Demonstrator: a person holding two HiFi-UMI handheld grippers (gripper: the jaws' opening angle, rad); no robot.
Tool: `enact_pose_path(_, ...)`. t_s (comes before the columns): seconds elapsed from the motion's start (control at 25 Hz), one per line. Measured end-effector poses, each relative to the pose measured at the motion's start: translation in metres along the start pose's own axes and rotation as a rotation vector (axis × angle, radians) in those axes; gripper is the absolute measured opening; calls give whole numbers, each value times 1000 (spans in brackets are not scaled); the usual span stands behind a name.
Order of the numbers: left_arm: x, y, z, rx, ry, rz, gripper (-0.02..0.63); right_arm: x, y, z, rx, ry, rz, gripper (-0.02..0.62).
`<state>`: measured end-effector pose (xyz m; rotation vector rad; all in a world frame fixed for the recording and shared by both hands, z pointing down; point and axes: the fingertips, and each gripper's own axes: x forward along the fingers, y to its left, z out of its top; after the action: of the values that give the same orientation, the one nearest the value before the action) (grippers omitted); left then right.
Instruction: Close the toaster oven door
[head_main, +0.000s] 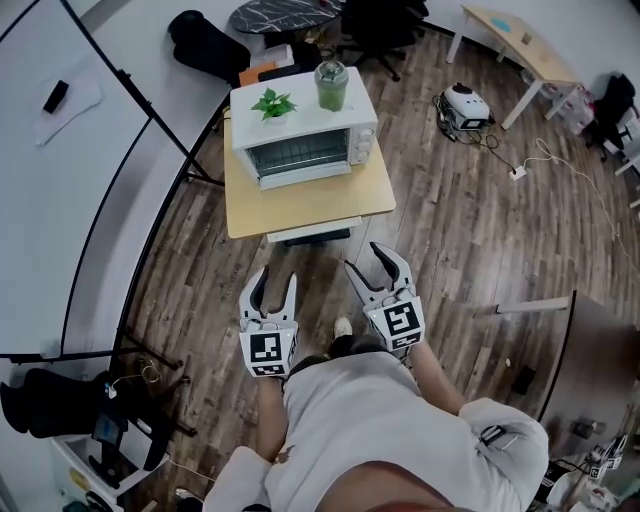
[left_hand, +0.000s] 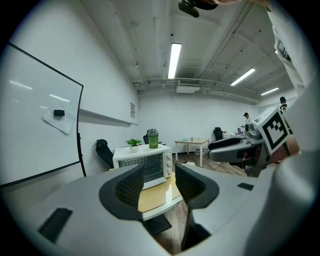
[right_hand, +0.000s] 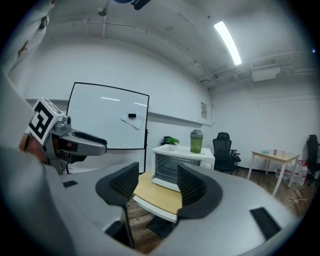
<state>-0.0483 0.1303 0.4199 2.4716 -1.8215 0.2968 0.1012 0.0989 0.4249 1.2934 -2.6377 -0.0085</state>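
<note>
A white toaster oven (head_main: 305, 140) stands on a small wooden table (head_main: 310, 208), its glass door toward me. From here I cannot tell whether the door is fully shut. Both grippers hang over the floor well short of the table, apart from the oven. My left gripper (head_main: 277, 275) is open with nothing between its jaws. My right gripper (head_main: 364, 256) is also open and empty. The left gripper view shows the oven (left_hand: 145, 165) beyond the left gripper (left_hand: 159, 174). In the right gripper view the oven (right_hand: 175, 165) sits beyond the right gripper (right_hand: 157, 175).
A potted plant (head_main: 272, 102) and a green bottle (head_main: 331, 85) sit on top of the oven. A whiteboard on a black stand (head_main: 60, 150) runs along the left. A black chair (head_main: 205, 40), a second table (head_main: 520, 40) and a floor cable (head_main: 560, 160) lie farther off.
</note>
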Motion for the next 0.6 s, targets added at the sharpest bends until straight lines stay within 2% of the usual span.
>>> enact_pose_path(0.32, 26, 0, 1, -9, 11, 57, 198, 18, -26, -4, 9, -3, 32, 242)
enact_pose_path(0.6, 47, 4, -3, -13, 28, 66, 201, 34, -42, -15, 23, 17, 47, 242)
